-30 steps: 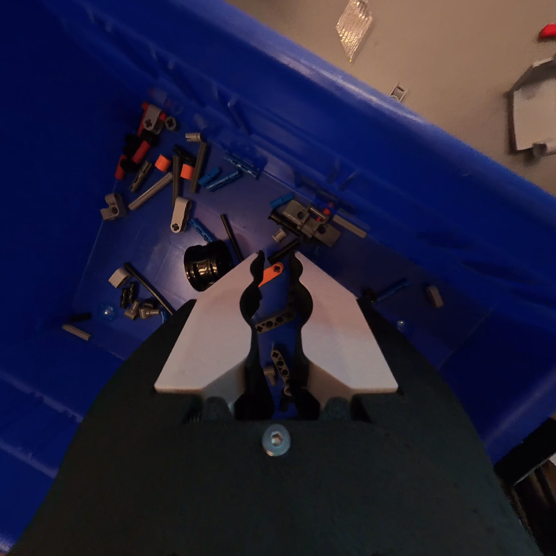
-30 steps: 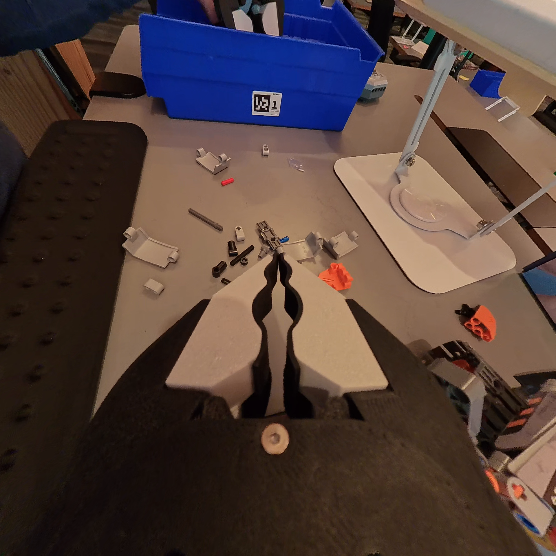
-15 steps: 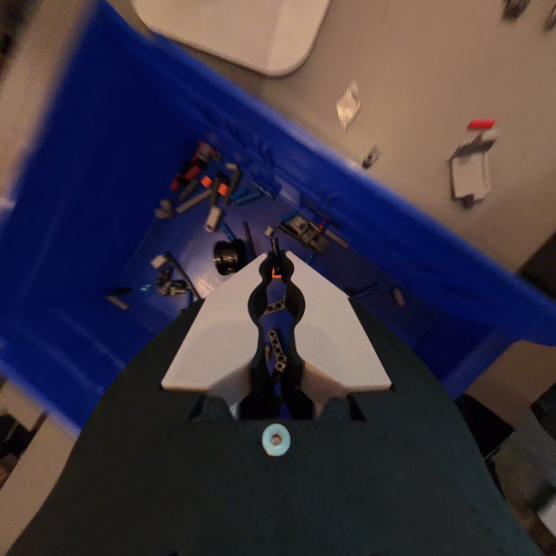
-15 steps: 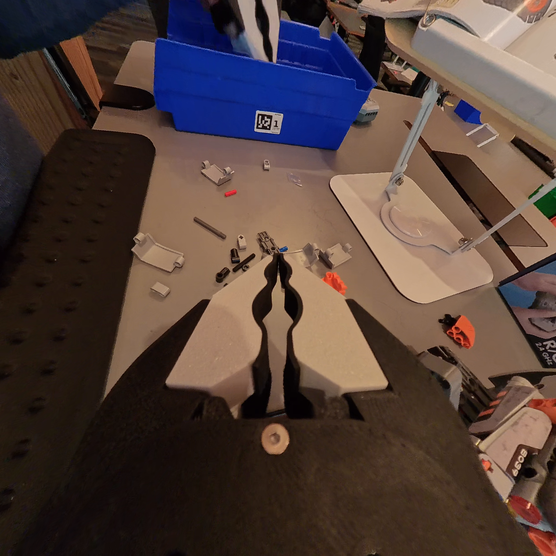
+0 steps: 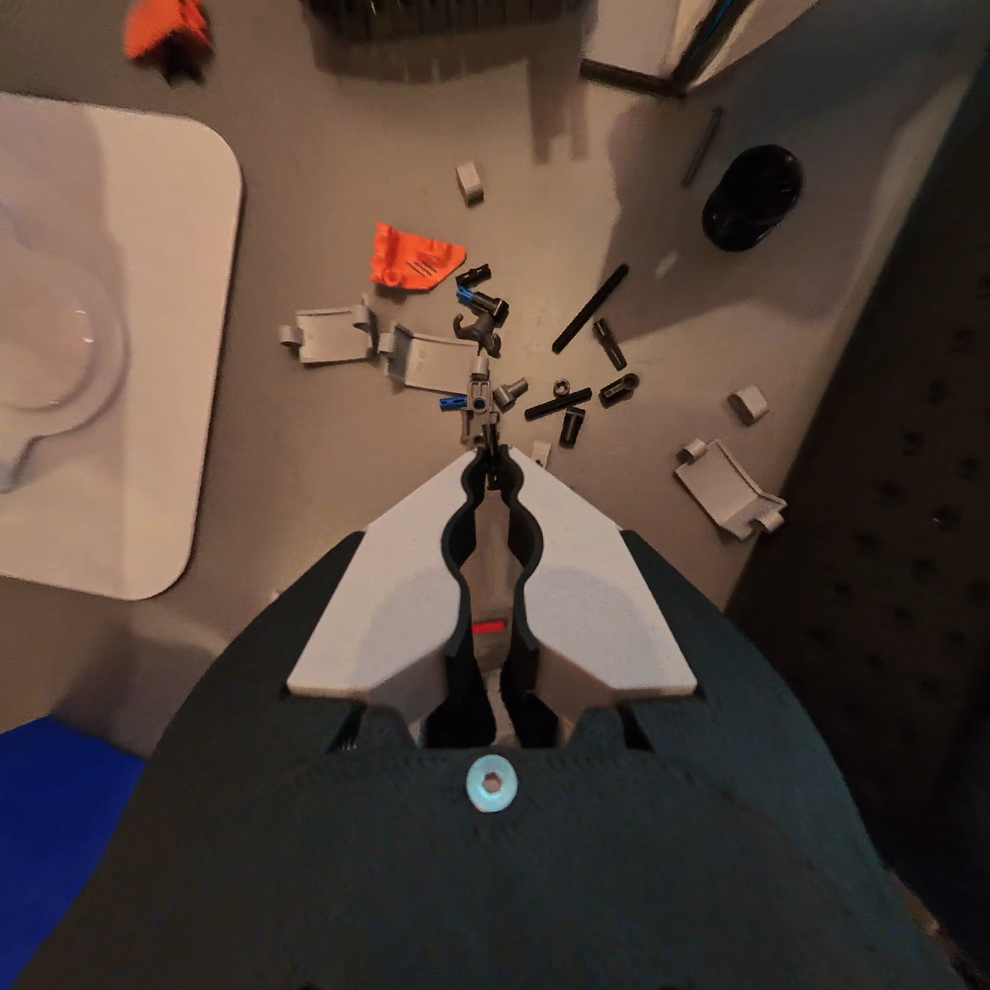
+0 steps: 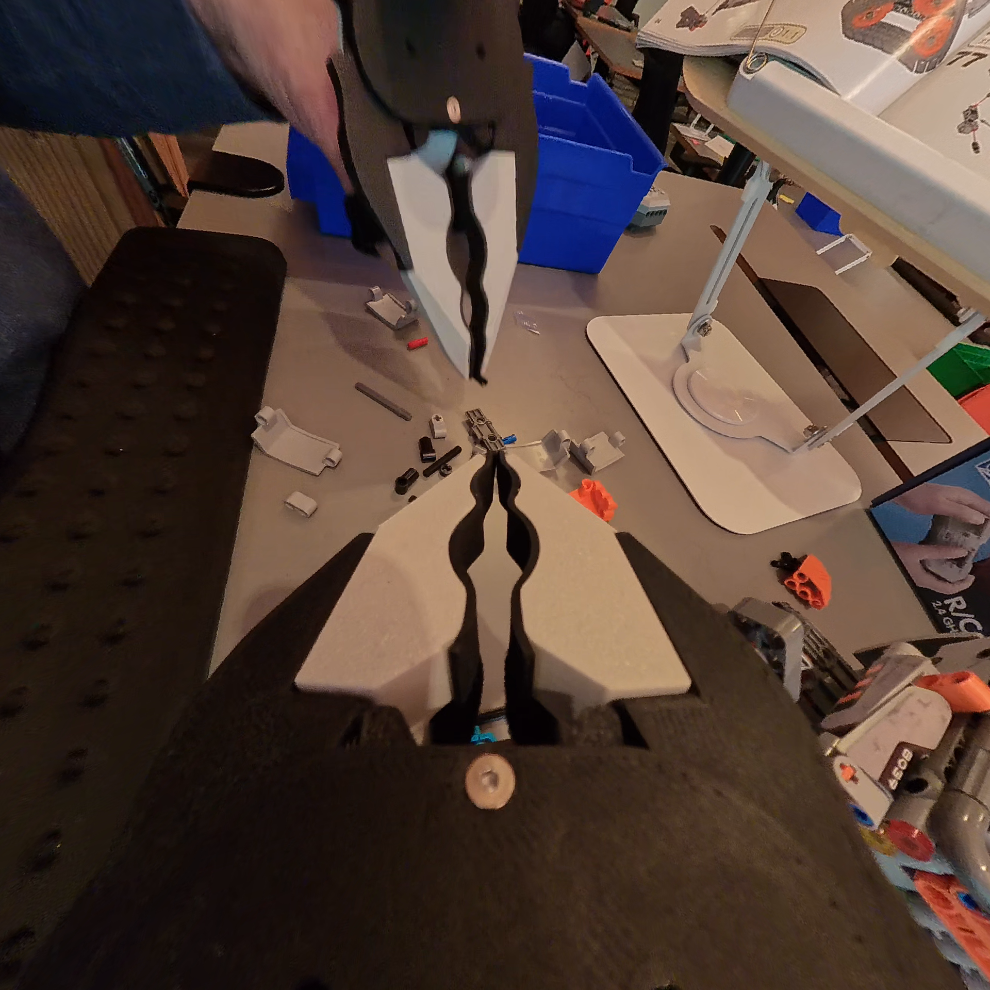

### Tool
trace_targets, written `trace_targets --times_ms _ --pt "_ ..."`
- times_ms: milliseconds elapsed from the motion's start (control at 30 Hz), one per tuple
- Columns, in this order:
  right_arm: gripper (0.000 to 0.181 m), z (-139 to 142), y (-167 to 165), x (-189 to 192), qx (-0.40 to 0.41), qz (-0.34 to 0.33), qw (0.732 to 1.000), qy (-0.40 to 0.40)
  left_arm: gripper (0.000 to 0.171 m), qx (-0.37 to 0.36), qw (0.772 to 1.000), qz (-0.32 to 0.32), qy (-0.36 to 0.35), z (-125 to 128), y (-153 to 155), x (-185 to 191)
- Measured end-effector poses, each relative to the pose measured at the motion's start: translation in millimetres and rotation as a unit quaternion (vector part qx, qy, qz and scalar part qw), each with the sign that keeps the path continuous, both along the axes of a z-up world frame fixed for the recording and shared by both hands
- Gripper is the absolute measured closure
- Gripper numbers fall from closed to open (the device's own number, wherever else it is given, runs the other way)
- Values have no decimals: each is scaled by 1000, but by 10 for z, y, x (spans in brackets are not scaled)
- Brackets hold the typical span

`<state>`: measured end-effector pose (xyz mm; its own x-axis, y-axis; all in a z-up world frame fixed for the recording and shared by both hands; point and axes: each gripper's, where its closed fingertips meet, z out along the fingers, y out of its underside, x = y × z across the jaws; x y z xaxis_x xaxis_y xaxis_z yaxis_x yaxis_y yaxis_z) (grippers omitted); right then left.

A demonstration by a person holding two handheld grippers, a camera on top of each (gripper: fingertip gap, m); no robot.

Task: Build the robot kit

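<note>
Left gripper (image 5: 489,454) pinches a black pin (image 5: 490,471): tiny, light, stiff, likely slippery, best held mid-shaft. Grey connector (image 5: 478,412) lies on the bench (image 5: 321,214) at twelve o'clock. Right gripper (image 6: 495,456) is closed and empty.

Black textured hand-held gripper (image 6: 495,460) bodies, pale grey wedge fingers (image 6: 407,605), wavy black pads, silver hex screw (image 6: 490,780), navy sleeve (image 6: 107,64).
</note>
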<state>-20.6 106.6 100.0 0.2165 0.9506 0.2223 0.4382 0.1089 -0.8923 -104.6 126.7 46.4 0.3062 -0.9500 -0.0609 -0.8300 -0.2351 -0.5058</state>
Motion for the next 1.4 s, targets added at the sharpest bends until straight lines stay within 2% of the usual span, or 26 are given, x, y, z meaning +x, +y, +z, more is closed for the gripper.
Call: trace_targets --times_ms 100,200,300,367,467,567,633,700,833,967,1133,1400 --pt "181 -18 -4 15 -1 0 1000 -3 169 -30 999 3 25 -252 -24 28" --pt "181 -17 -2 35 1 -2 1000 -5 165 -38 998 6 40 -379 -44 36" --pt "181 -5 8 60 1 -4 1000 0 153 -16 999 20 24 -293 2 53" --pt "181 15 21 76 -1 -5 1000 9 148 0 1000 31 -6 -78 5 31" --pt "181 53 45 79 -10 -4 1000 29 154 10 996 42 -82 472 -74 -142" --pt "181 36 74 65 -18 -3 999 34 160 54 989 73 -114 1016 -49 -692" --pt "181 12 94 49 -24 -3 999 35 161 82 984 132 -92 1181 77 -1283" --pt "181 -14 108 29 -28 -2 999 33 161 55 978 187 -69 1121 127 -1837" --pt "181 -49 135 -1 -28 1 999 28 163 -5 956 289 45 759 115 -2758" --pt "181 -64 156 -6 -33 3 999 29 160 -37 955 288 53 601 54 -2962" --pt "181 -58 166 29 -37 -1 998 40 155 -59 954 288 52 408 -10 -2997" --pt "181 -53 186 97 -45 -7 998 49 157 -62 937 331 98 338 -27 -3375"
